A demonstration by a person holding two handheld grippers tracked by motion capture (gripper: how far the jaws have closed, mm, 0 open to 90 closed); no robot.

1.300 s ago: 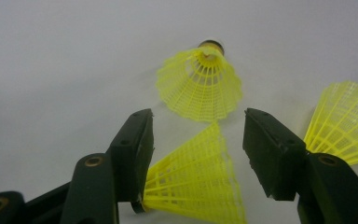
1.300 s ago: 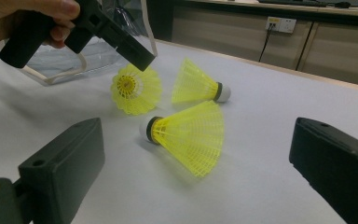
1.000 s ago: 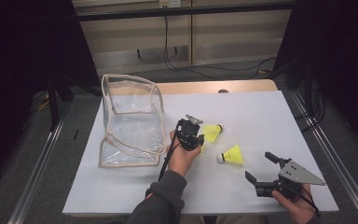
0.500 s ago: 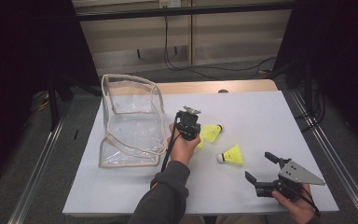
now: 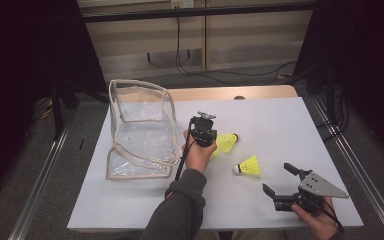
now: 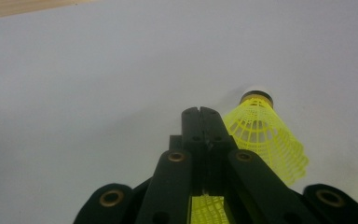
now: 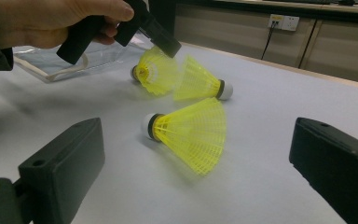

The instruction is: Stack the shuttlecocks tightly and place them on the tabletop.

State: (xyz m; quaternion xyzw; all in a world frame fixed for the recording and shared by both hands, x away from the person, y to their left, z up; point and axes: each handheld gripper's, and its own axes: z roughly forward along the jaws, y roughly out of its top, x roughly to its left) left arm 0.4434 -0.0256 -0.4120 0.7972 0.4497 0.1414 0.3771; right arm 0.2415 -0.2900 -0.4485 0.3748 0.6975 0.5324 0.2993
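High view, clear bag [image 5: 139, 135] empty, left tongs [image 5: 211, 147] clamped on shuttlecock [image 5: 226, 142], right tongs [image 5: 280, 181] wide open, holding nothing.

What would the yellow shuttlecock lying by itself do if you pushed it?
The lone shuttlecock lies on its side on the white table, so it would probably roll in a curve around its small cork end, since the skirt flares wider. Its netted skirt looks thin and see-through, so it is likely very light and would bend if squeezed hard.

A white table [image 5: 280, 115] stands on grey floor [image 5: 45, 165], with pale wall panels [image 5: 240, 35] and dangling cables [image 5: 180, 45] far behind.
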